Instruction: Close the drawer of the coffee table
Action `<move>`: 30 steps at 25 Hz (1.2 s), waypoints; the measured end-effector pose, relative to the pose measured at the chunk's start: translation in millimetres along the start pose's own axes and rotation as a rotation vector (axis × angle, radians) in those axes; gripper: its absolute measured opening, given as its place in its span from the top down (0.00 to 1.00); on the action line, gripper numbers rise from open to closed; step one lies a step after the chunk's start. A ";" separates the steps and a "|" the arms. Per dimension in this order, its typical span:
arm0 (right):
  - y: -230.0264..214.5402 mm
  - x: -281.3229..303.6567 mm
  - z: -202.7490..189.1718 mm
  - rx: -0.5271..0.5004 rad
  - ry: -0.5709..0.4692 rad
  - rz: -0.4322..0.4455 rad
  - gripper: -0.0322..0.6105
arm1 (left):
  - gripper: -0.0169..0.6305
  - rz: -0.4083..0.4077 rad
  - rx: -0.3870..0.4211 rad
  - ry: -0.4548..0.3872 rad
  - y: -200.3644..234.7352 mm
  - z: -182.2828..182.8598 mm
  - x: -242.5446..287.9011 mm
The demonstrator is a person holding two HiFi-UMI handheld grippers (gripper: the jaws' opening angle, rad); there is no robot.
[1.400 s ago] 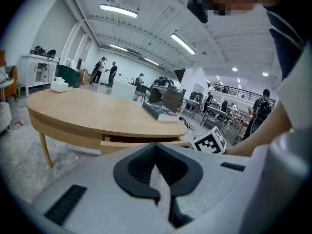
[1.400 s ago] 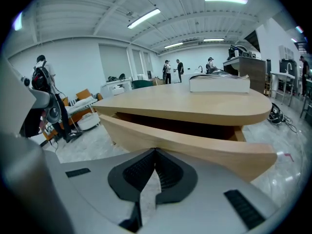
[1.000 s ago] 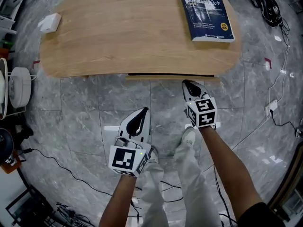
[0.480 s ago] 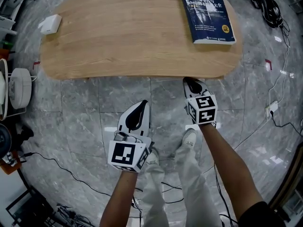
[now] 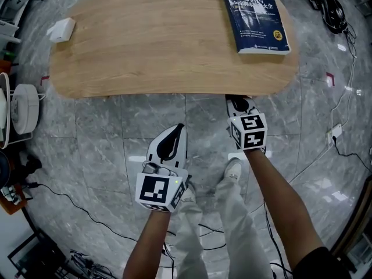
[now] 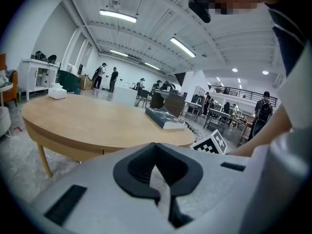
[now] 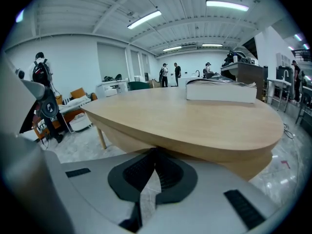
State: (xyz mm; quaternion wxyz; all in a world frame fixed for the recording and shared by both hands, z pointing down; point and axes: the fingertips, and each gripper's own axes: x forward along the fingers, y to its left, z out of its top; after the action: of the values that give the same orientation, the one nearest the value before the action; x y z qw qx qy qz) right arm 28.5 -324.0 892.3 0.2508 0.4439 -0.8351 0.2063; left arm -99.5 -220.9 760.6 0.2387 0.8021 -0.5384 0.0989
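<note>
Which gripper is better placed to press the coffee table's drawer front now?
Right. The right gripper, jaws together, has its tips at the coffee table's front edge; the left gripper hangs back over the floor, apart from it.

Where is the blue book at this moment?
In the head view, the book lies flat on the table at its far right end, beyond the right gripper.

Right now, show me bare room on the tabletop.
The wide middle of the coffee table is bare, between the white box at its left end and the blue book at its right. The right gripper crowds the near edge.
</note>
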 end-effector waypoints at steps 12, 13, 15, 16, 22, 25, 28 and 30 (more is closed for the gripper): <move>1.7 -5.4 2.7 0.011 -0.018 0.003 0.92 | 0.97 -0.002 0.010 0.008 -1.2 -3.6 -2.5; 2.6 -6.9 2.9 0.005 -0.018 0.004 0.92 | 0.97 -0.002 0.010 0.007 -1.3 -3.0 -3.0; 6.2 -10.4 4.2 -0.011 -0.019 0.010 0.92 | 0.97 -0.004 0.012 0.008 -2.1 -2.3 -4.8; 8.8 -12.8 5.3 -0.015 -0.021 0.013 0.92 | 0.97 -0.005 0.013 0.009 -2.5 -2.1 -6.2; 25.7 -31.3 16.9 -0.021 -0.022 0.046 0.92 | 0.97 0.013 0.003 0.019 -3.9 0.9 -14.9; 30.2 -44.4 22.6 -0.016 -0.017 0.051 0.92 | 0.97 0.013 0.005 0.019 -7.0 8.6 -19.1; 34.4 -57.4 29.0 -0.012 -0.021 0.058 0.92 | 0.97 0.011 0.014 0.018 -9.6 17.9 -23.5; 36.5 -67.3 33.6 -0.008 -0.022 0.062 0.92 | 0.97 0.012 0.017 0.018 -11.1 25.0 -27.2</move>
State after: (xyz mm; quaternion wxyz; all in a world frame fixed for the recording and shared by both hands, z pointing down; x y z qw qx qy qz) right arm 22.1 -281.1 820.8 0.2366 0.4194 -0.8519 0.2058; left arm -102.7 -207.6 724.5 0.2361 0.7998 -0.5403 0.1119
